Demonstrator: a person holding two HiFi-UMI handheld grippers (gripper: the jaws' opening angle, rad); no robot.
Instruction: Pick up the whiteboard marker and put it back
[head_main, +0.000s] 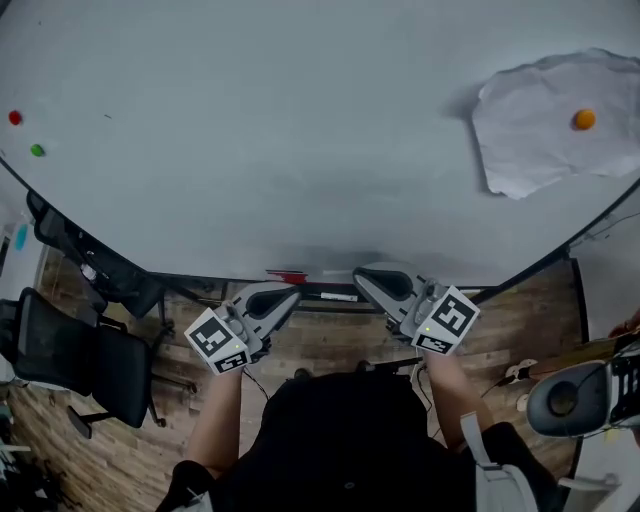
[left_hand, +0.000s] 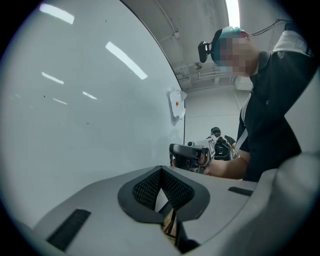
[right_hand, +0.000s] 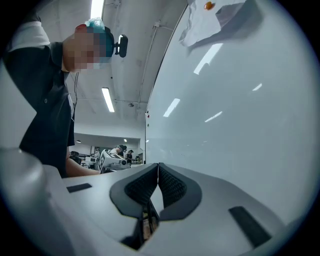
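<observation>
While left tongs (head_main: 291, 293), right tongs (head_main: 360, 277) hang shut, marker (head_main: 338, 296) lies between.

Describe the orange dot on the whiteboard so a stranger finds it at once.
Start at the big whiteboard; near its right edge in the head view, a crumpled white paper sheet is stuck to it. The orange dot sits on that sheet, toward its upper right. Unlike the red dot and green dot on bare board at the far left, it alone rests on paper.
</observation>
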